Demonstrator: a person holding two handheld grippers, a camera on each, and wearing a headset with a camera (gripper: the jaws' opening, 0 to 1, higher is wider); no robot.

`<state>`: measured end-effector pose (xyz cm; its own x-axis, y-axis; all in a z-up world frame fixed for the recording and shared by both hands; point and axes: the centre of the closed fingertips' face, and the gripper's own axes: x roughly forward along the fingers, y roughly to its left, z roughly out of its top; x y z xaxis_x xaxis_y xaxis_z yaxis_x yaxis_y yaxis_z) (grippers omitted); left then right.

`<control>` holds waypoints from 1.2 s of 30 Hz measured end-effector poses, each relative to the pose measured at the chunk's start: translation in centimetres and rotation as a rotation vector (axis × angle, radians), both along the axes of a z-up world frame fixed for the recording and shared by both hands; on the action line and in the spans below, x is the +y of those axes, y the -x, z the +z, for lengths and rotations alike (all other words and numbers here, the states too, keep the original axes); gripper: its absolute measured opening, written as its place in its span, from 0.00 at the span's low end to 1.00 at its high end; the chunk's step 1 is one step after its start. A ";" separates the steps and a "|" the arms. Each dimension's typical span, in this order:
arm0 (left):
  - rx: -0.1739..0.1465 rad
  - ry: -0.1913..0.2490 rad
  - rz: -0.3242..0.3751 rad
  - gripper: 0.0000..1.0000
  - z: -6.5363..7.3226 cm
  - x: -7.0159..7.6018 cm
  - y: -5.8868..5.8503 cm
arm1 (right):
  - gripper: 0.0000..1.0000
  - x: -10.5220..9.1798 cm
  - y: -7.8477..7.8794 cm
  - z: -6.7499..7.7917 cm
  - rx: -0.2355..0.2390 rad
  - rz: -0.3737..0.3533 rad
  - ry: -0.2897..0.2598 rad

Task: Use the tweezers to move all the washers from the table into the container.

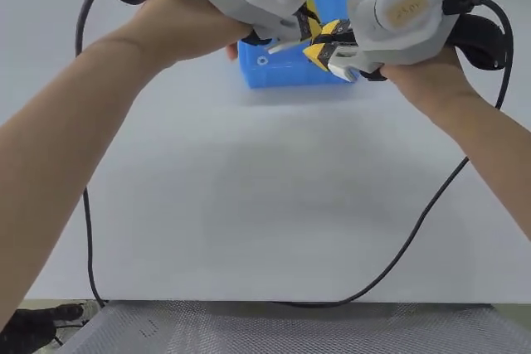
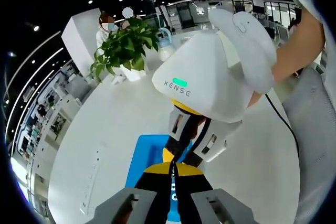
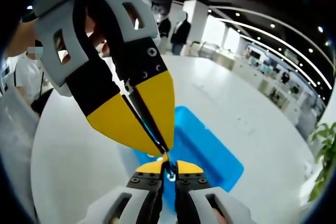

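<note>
Over the blue container (image 1: 290, 79) at the far side of the white table, both grippers meet. My right gripper (image 1: 322, 49) comes in from the right, shut on the back of the thin silver tweezers (image 1: 284, 45). From above, my left gripper (image 1: 310, 32) is shut across their middle. The tweezers' tip points left over the container, just above a small washer (image 1: 262, 60) lying inside it. In the right gripper view my own yellow tips (image 3: 169, 167) touch the left gripper's tips (image 3: 160, 150), with the tweezers (image 3: 148, 124) a thin line between them and the container (image 3: 210, 156) below.
A black cable (image 1: 415, 221) trails from the right gripper across the table to its near edge, and another cable (image 1: 86, 205) hangs down the left side. The table's front edge (image 1: 249, 301) runs below. A potted plant (image 2: 123, 51) stands far off.
</note>
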<state>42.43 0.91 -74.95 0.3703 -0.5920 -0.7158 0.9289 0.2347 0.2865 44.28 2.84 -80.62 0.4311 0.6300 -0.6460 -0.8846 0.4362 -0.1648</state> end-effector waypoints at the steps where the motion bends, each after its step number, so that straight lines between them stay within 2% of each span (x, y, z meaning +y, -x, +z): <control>1: -0.001 0.000 0.001 0.00 0.0 0.0 0.0 | 0.03 0.0 -0.1 -0.1 -0.001 0.000 -0.001; 7: -0.001 -0.004 0.001 0.00 0.1 0.0 0.1 | 0.03 0.0 0.0 -0.2 0.002 0.000 0.000; 10: 0.014 -0.012 0.014 0.00 0.2 0.2 0.4 | 0.04 0.3 0.3 -0.2 0.009 0.013 0.000; 15: -0.010 0.009 0.026 0.00 1.9 0.2 1.2 | 0.04 -0.1 0.6 1.7 -0.038 -0.005 -0.010; 21: -0.037 0.033 0.042 0.00 3.7 -0.2 2.0 | 0.05 -0.5 1.5 4.0 -0.067 -0.018 -0.027; 25: -0.062 0.025 0.024 0.00 4.7 -0.2 3.3 | 0.06 -0.5 2.8 5.1 -0.085 -0.011 -0.027; 30: -0.083 0.015 -0.010 0.00 5.9 -0.1 5.7 | 0.07 -0.7 4.9 6.4 -0.092 0.002 -0.036; 33: -0.086 0.013 -0.039 0.00 6.4 0.1 7.0 | 0.10 -0.8 6.3 6.9 -0.086 0.022 -0.051; 36: -0.075 0.018 -0.070 0.00 6.7 0.1 8.3 | 0.12 -0.9 7.8 6.9 -0.090 0.058 -0.029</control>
